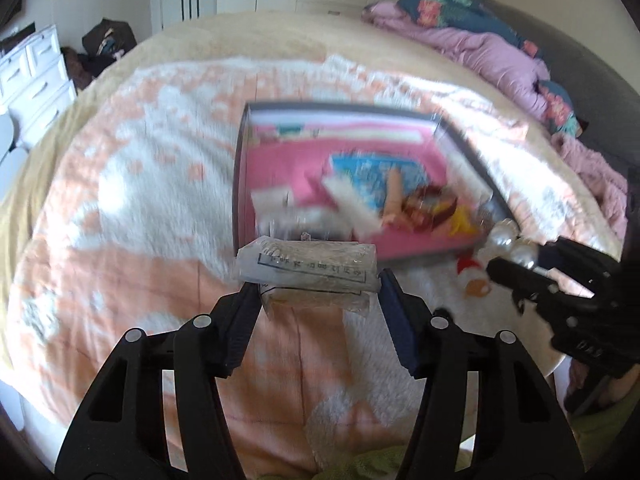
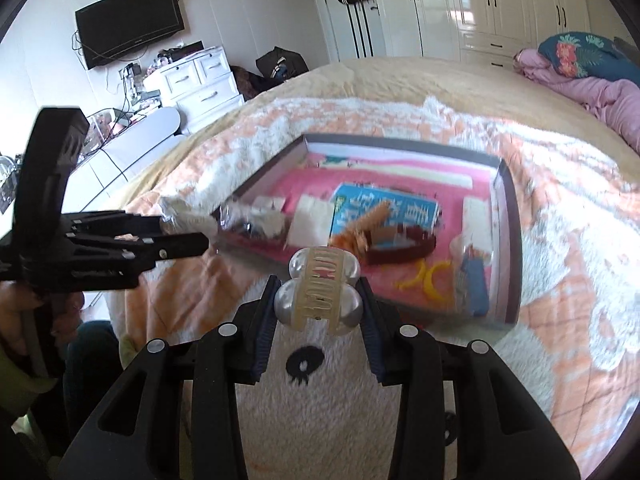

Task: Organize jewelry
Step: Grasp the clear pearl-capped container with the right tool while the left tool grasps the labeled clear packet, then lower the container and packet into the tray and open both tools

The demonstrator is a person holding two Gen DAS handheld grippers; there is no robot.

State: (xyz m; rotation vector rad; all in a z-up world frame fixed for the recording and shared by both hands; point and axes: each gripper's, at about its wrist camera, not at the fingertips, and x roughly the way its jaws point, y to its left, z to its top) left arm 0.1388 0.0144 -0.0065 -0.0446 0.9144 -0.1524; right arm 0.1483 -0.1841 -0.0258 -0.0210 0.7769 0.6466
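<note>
The left tongs point(image 1: 316, 286) pinch a plastic bag point(image 1: 308, 268), and the right tongs point(image 2: 318, 294) pinch a pearl hair clip point(image 2: 320, 290), low in each frame.

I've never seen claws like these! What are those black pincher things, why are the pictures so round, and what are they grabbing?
They are hand-held grabbers, one in each of a person's hands, each carrying a wide, round-eyed camera. One picture looks along the left gripper, which pinches a clear plastic packet. The other looks along the right gripper, which pinches a pearly hair clip. Both hang above a bed with an orange-and-white blanket. On it lies an open box with a pink lining, holding blurry trinkets.
</note>
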